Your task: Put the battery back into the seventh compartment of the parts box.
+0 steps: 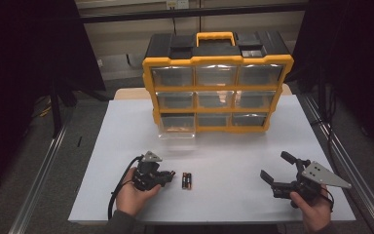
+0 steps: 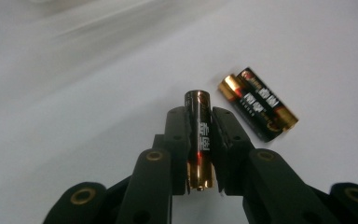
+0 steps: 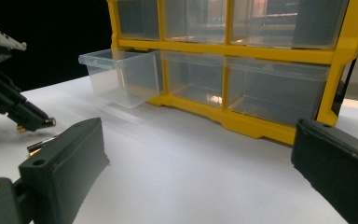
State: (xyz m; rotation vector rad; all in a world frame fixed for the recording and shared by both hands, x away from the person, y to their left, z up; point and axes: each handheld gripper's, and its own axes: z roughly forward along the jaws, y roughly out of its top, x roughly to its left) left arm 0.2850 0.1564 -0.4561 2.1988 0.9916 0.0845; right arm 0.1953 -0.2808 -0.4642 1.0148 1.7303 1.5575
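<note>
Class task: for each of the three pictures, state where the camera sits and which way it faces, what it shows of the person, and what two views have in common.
High view: above the person's side, facing forward and down on the white table and yellow drawer cabinet; both hands and claws enter from below.
Left gripper view: rides the left claw, looking along its jaws, shut on a battery, with two batteries beyond.
Right gripper view: rides the open right claw, facing the cabinet and its pulled-out drawer.
Shared: high and right gripper views both show that drawer.
</note>
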